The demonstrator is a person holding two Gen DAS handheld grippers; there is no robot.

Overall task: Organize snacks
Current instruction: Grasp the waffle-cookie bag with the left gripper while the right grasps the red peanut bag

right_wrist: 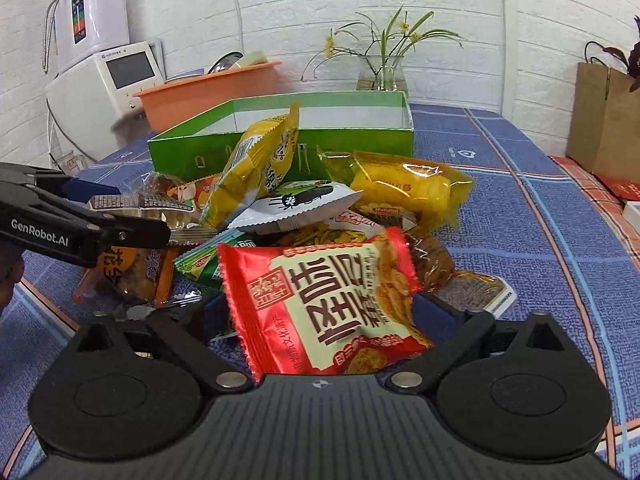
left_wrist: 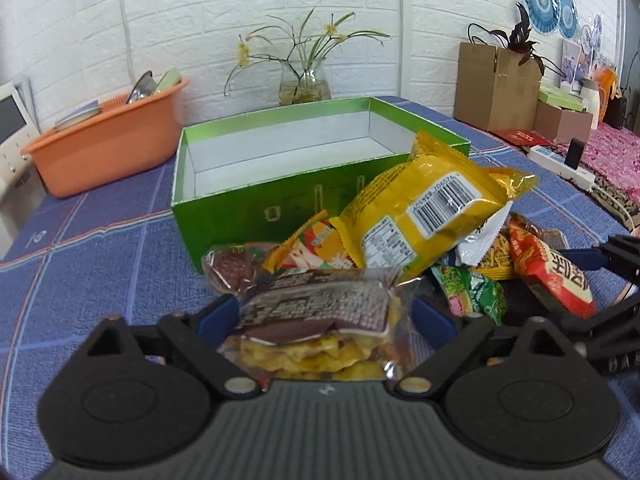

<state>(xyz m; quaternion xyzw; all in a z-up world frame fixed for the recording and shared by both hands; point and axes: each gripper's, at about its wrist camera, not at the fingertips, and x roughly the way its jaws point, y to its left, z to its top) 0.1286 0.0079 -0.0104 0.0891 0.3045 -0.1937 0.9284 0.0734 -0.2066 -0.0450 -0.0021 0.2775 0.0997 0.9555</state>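
— What's around the pile?

— A green box (left_wrist: 248, 200) sits open just behind the snacks on the blue checked desk (left_wrist: 80, 248), white inside, nothing visible in it. Behind it I see an orange basin (left_wrist: 108, 148) with dishes, and a glass vase of flowers (right_wrist: 382, 70) against the brick wall. A brown cardboard box (left_wrist: 494, 88) stands off to the right.

— Anything blocking the box?

— A yellow packet with a barcode (left_wrist: 424, 216) leans up against the front wall of the green box, right in my line. Below it lie a white packet (right_wrist: 296, 208), a green packet (left_wrist: 472, 292) and a clear yellow cake wrapper (right_wrist: 404, 184), all heaped together.

— Your left tongs?

— My left tongs (left_wrist: 326, 312) are low at the near edge of the pile, fingers spread on both sides of a clear pack with a brown label (left_wrist: 320, 312); I can't tell whether they grip it.

— And the right?

— My right tongs (right_wrist: 324, 312) reach in level from the other side, straddling a red packet (right_wrist: 324, 304) that lies between the fingers. Whether they pinch it, I can't tell.
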